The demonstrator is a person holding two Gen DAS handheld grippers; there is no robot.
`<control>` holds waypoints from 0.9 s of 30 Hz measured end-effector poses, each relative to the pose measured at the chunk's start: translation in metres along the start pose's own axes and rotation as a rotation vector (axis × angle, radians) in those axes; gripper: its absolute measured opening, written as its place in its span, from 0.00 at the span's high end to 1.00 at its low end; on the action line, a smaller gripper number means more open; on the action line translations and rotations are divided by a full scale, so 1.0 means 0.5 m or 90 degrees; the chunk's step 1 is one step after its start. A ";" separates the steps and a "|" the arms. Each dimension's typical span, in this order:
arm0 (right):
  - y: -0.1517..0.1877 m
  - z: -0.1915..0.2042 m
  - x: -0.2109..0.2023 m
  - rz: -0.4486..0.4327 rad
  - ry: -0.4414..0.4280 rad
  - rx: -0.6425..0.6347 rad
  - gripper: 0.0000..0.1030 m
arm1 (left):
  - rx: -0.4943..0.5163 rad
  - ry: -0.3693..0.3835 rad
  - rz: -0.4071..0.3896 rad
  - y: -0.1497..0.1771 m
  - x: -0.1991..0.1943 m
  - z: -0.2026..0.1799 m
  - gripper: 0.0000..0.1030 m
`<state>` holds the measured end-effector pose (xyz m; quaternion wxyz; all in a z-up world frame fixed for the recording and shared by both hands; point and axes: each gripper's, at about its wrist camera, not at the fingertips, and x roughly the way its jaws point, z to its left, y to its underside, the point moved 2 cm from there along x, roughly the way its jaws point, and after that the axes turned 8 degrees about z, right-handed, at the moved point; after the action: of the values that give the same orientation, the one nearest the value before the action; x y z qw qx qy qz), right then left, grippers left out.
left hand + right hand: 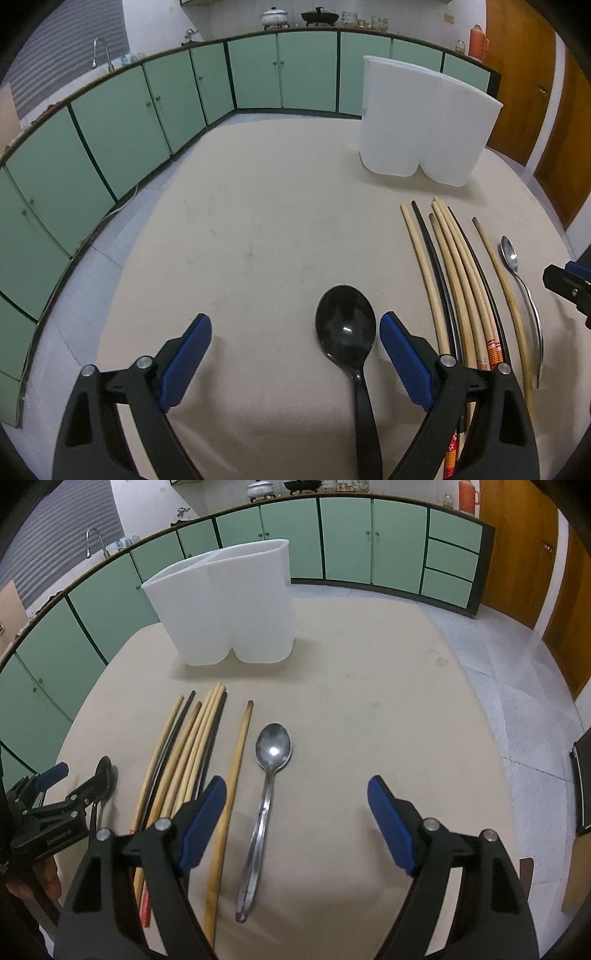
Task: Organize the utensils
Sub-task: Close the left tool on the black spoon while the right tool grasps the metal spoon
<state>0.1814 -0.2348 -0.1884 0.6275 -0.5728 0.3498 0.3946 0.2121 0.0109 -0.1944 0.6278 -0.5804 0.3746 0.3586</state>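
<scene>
Utensils: black spoon (pixel 345 334), chopsticks (pixel 458 291), metal spoon (pixel 271 760) side by side on table (pixel 240 240)
Holder: white holder (pixel 225 605) beyond them
Left hand-held gripper (pixel 295 354): jaws apart around black spoon, no contact
Right hand-held gripper (pixel 297 823): jaws apart around metal spoon, no contact
</scene>
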 end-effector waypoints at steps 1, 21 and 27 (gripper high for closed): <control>-0.002 0.001 0.002 0.001 0.000 -0.001 0.25 | -0.001 0.001 0.001 -0.001 0.002 -0.002 0.12; -0.038 0.030 0.038 0.035 -0.007 -0.042 0.32 | 0.000 0.058 0.021 -0.025 0.025 -0.006 0.46; -0.053 0.036 0.059 0.062 -0.014 -0.031 0.46 | -0.008 0.087 0.020 -0.025 0.023 -0.002 0.66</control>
<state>0.2181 -0.2150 -0.2011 0.5970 -0.5658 0.3606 0.4397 0.2285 0.0094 -0.1988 0.5917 -0.6012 0.4234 0.3304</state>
